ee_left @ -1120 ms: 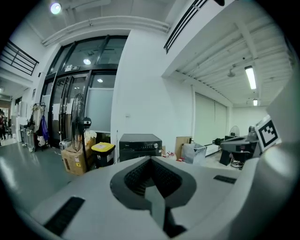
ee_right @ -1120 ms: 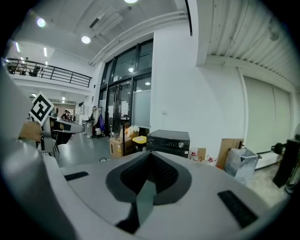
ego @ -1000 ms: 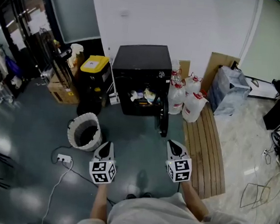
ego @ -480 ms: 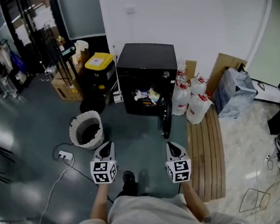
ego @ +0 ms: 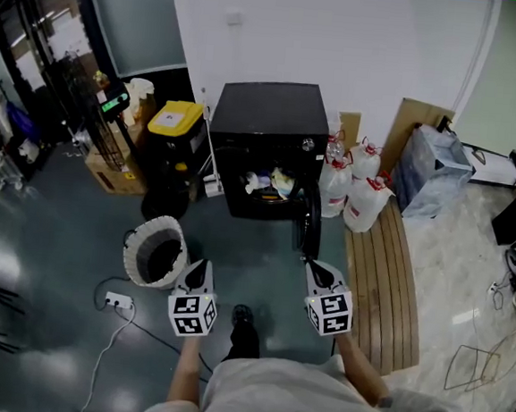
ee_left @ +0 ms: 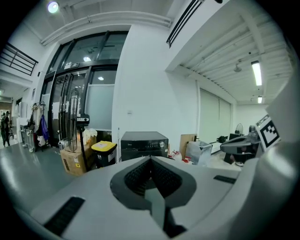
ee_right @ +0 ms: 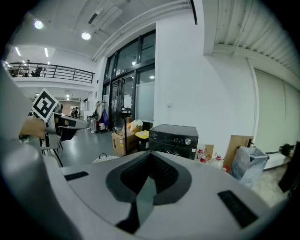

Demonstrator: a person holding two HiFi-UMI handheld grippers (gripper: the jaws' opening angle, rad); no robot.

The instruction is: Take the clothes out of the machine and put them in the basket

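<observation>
Facing the boxy black machine (ego: 270, 121), left tool (ego: 201, 267) and right tool (ego: 313, 266) are closed, empty; only head view shows its crumpled clothes (ego: 270, 182).

The machine (ego: 270, 121) is black, the basket (ego: 136, 240) white, the bin lid (ego: 175, 118) yellow, the floor (ego: 50, 227) dark grey-green, the slatted board (ego: 381, 283) brown.

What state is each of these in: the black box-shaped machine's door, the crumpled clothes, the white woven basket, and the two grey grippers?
Black box-shaped machine's door: open
Crumpled clothes: inside the machine
White woven basket: upright, looks empty
Left gripper: shut, empty
Right gripper: shut, empty
</observation>
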